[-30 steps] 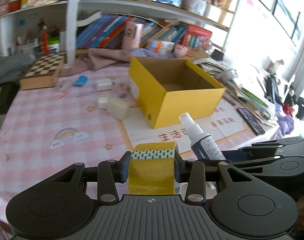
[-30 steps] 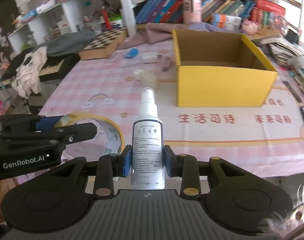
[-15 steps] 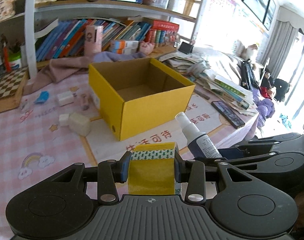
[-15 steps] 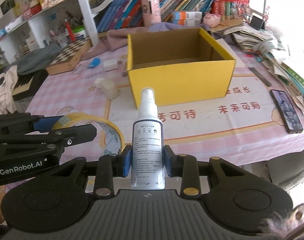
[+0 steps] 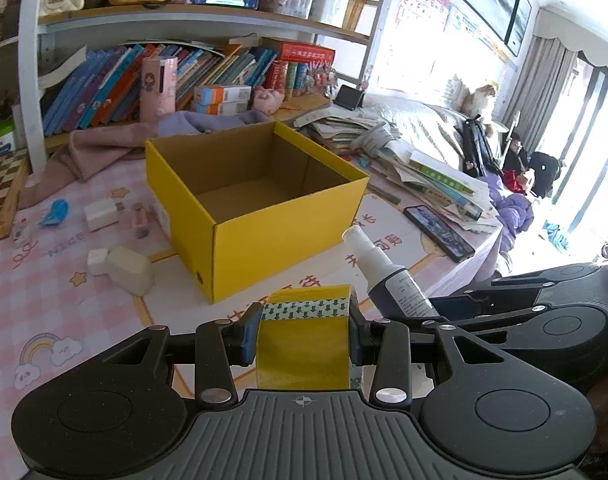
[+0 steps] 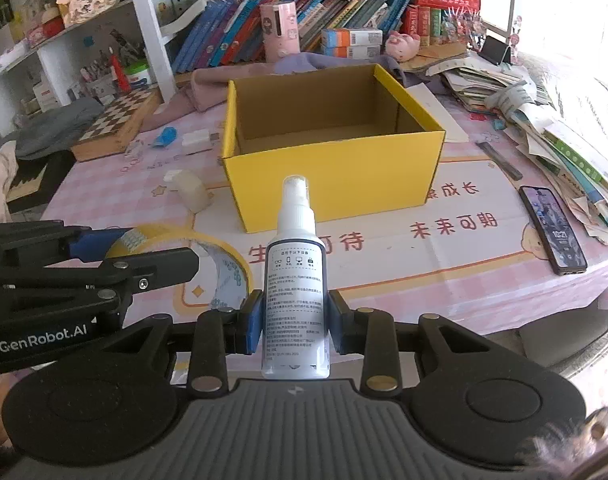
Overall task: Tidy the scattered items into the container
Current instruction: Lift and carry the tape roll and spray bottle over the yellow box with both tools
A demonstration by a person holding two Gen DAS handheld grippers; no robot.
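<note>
My left gripper (image 5: 304,334) is shut on a roll of yellow tape (image 5: 304,344), held on edge above the table. My right gripper (image 6: 295,328) is shut on a white spray bottle (image 6: 295,280) that stands upright between the pads. Both are in front of an open yellow cardboard box (image 5: 263,236) (image 6: 336,176), whose inside shows bare cardboard. In the right wrist view the left gripper with the tape roll (image 6: 219,258) is at the left. The spray bottle (image 5: 388,280) leans at the right in the left wrist view.
Small items lie left of the box: a white block (image 5: 129,270), a white charger (image 5: 100,213), a blue clip (image 5: 55,212), a small pink bottle (image 5: 139,216). A chessboard (image 6: 115,124), a phone (image 6: 552,228), paper stacks (image 6: 544,120) and a bookshelf ring the pink tablecloth (image 5: 43,300).
Both grippers have swung and moved toward the yellow box, which now looks nearer and more centred. Each keeps its hold on its item.
</note>
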